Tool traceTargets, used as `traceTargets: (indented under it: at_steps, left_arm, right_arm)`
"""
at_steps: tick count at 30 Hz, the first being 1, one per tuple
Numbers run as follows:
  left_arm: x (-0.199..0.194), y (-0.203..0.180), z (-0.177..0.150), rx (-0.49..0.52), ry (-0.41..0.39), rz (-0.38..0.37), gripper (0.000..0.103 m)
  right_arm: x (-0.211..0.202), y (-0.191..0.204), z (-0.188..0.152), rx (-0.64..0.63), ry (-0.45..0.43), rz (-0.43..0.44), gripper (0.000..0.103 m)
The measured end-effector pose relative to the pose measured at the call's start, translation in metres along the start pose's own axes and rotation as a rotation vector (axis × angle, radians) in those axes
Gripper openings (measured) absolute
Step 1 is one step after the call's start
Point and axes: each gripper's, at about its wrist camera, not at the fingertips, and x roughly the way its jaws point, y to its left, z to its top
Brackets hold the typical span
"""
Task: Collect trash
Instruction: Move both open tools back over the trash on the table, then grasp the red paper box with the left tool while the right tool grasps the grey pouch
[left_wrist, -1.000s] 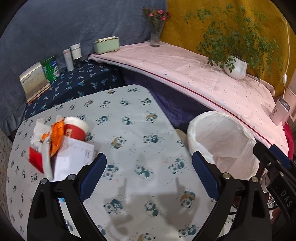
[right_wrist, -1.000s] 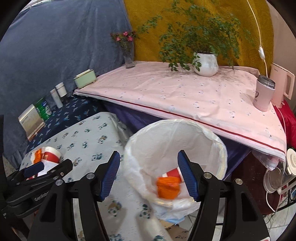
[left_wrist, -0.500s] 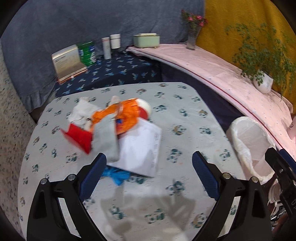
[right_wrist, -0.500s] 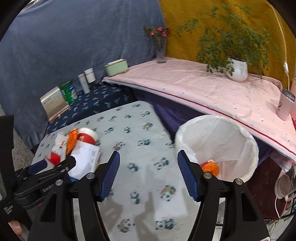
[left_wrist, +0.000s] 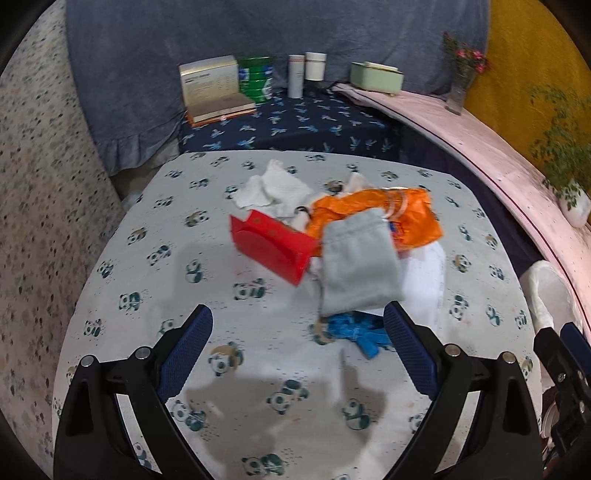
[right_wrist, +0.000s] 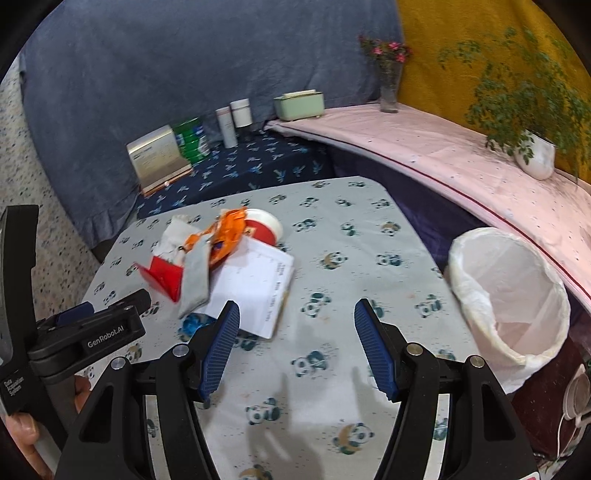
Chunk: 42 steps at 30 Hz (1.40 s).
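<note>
Trash pile (left_wrist: 340, 236) sits mid-surface, toward the far side: red carton (left_wrist: 271, 245) on its side, grey pouch (left_wrist: 358, 264) lying over an orange wrapper (left_wrist: 380, 218), white tissue (left_wrist: 271, 188) behind, a white paper sheet (right_wrist: 255, 286) underneath, a blue crumpled scrap (left_wrist: 358, 330) nearest you. A red-and-white cup (right_wrist: 264, 225) shows behind the wrapper in the right view. Items overlap and touch; the edges are blurred.

Step in hand, as judged: reach for the next piece. Take the top layer first; the pouch or the carton looks easiest. Close your fingers across one item's narrow side so the sheet below is not dragged along.

Left gripper (left_wrist: 297, 341): fingers spread wide, holding nothing, just short of the blue scrap. Right gripper (right_wrist: 297, 341): fingers likewise wide apart and empty, over bare surface (right_wrist: 332, 369) between pile and lined bin (right_wrist: 509, 295). The bin stands off the surface's right edge.
</note>
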Motion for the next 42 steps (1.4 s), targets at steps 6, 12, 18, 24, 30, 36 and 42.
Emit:
traceTargets:
  at_steps: [6,12,18,24,30,36,42]
  left_arm:
    - [0.011,0.028,0.007,-0.056,0.018,0.028,0.089]
    - [0.031,0.047,0.021,-0.107,0.066,0.039,0.091]
    - [0.057,0.055,0.04,-0.144,0.11,0.03,0.091]
    - [0.088,0.054,0.058,-0.193,0.177,-0.009,0.091]
    - [0.115,0.053,0.061,-0.203,0.222,-0.015,0.08]
    - [0.13,0.052,0.053,-0.187,0.264,-0.04,0.046]
    - [0.125,0.051,0.044,-0.17,0.264,-0.048,0.008]
  right_arm:
    - [0.021,0.029,0.003,-0.034,0.038,0.046,0.06]
    - [0.045,0.054,0.008,-0.074,0.064,0.079,0.053]
    - [0.069,0.07,0.016,-0.09,0.091,0.115,0.046]
    - [0.092,0.081,0.021,-0.102,0.118,0.138,0.037]
    - [0.11,0.088,0.021,-0.115,0.144,0.147,0.031]
    - [0.127,0.089,0.017,-0.111,0.186,0.161,0.015]
    - [0.122,0.093,0.011,-0.121,0.184,0.185,0.002]
